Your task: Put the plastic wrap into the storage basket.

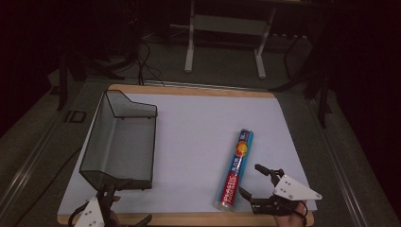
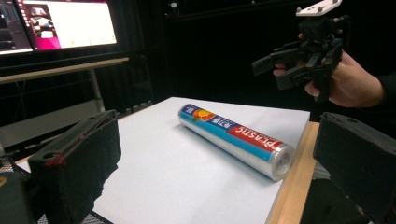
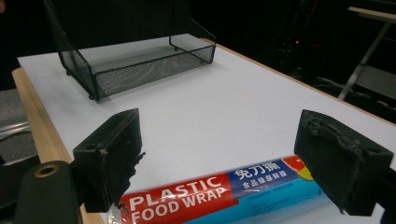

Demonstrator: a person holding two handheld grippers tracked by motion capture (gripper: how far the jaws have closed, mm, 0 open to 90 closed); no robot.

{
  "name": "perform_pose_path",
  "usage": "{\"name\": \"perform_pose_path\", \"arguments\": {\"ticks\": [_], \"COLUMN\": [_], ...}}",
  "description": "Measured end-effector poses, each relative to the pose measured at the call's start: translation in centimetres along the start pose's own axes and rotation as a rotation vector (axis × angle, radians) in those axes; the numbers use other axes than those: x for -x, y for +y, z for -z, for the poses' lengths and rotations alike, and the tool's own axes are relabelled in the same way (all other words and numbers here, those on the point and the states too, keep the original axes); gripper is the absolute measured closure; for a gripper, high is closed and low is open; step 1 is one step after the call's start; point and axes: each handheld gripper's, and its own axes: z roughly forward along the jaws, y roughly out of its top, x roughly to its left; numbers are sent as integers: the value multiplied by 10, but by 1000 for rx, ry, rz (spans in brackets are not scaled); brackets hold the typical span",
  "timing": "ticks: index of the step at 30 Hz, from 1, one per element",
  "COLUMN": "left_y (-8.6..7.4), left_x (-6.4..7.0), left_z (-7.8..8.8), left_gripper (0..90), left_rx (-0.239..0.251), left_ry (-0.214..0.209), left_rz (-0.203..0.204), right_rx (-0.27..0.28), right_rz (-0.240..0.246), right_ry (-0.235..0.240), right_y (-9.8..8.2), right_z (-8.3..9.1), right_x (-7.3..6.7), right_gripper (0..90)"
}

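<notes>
Two open jaws on the right tool (image 1: 257, 184) straddle the roll (image 1: 235, 170) (untouched); next, close and carry to the basket (image 1: 120, 142).

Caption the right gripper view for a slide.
Open right gripper poised over the food wrap roll, mesh tray beyond on the white table.
</notes>
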Motion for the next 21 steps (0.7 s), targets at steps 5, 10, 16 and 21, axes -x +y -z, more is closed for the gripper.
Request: {"name": "perform_pose_path", "arguments": {"ticks": [5, 10, 16, 21], "left_y": [-1, -1, -1, -1], "left_x": [-1, 0, 0, 1], "left_z": [-1, -1, -2, -2], "left_gripper": [17, 17, 17, 17], "left_rx": [-8, -10, -2, 0], "left_ry": [6, 4, -1, 4], "left_rz": [-4, -4, -3, -2], "right_rx": [20, 7, -8, -23], "right_rz": [-2, 8, -5, 27], "right_ry": [-6, -75, -49, -70], "right_y": [0, 1, 1, 6], "right_z": [2, 3, 1, 1], "right_x": [1, -2, 0, -2], "right_gripper": [143, 127, 131, 149]}}
